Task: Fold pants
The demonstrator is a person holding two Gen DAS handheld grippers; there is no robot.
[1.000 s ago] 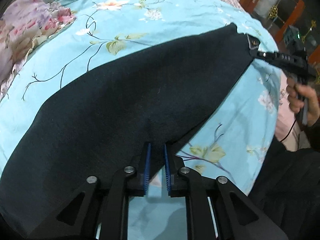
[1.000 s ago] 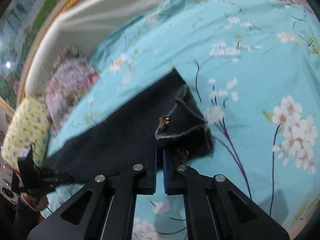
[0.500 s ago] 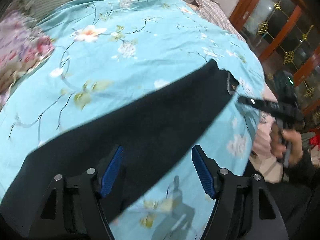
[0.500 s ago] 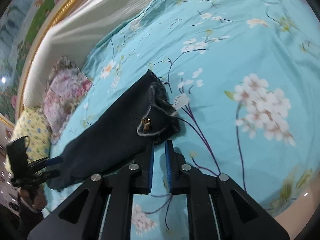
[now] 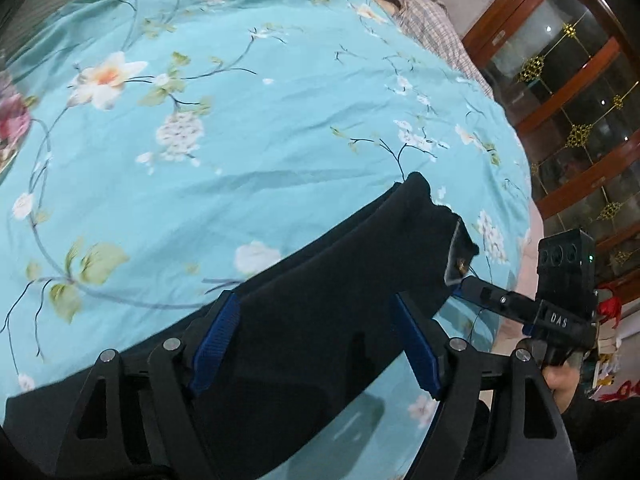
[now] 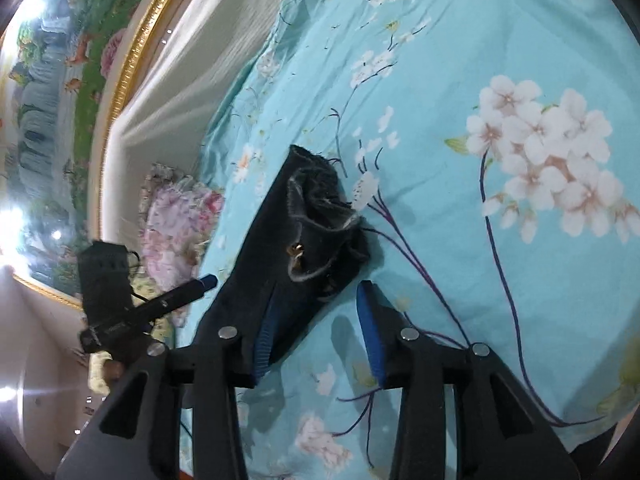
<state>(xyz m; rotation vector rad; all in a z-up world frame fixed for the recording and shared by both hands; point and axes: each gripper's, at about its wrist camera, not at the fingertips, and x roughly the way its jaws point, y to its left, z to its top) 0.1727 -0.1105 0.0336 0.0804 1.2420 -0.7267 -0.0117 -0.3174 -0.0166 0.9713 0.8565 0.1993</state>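
Observation:
Dark navy pants (image 5: 328,280) lie in a long folded strip on the light blue floral bedspread (image 5: 240,152). My left gripper (image 5: 316,344) hovers over the strip's middle, its jaws opening, the cloth below them and no pad pressing on it. The waistband end (image 6: 316,220) with its brass button (image 6: 296,248) is rumpled. My right gripper (image 6: 318,332) sits just short of that end. Its jaws are opening, and the pants' edge lies by the left pad (image 6: 264,336) without being pinched. In the left wrist view the right gripper (image 5: 480,294) tips almost touch the waistband.
A pink floral pillow (image 6: 176,216) and a padded headboard under a gold-framed painting (image 6: 132,52) lie beyond the pants. A wooden glass-door cabinet (image 5: 580,120) stands past the bed's right edge. Plaid cloth (image 5: 432,28) lies at the far corner. A hand (image 5: 564,384) holds the right gripper.
Both grippers were shut on the pants and have let go, their jaws now apart. The left gripper slid along the strip toward the waistband. The right gripper rolled and dropped slightly.

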